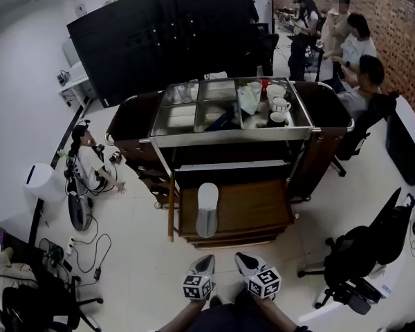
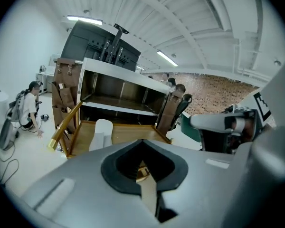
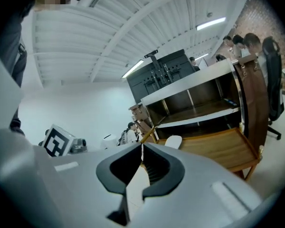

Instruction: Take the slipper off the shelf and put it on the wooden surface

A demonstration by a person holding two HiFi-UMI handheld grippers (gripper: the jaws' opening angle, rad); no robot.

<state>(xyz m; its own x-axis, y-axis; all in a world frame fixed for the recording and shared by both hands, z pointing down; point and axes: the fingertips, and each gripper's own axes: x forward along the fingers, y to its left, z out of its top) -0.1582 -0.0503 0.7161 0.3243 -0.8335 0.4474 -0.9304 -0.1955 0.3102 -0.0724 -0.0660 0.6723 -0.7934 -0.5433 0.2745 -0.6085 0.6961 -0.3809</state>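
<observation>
On the wooden surface [image 1: 256, 206]: slipper [image 1: 207, 209] was seen laid flat, toward its 9 o'clock edge.
Handling: judged light, soft, bendable; best pinched at the sole's edge.
Left gripper [image 1: 206, 261]: held at 6 o'clock, jaws closed, empty.
Right gripper [image 1: 243, 259]: alongside, jaws together, empty.
</observation>
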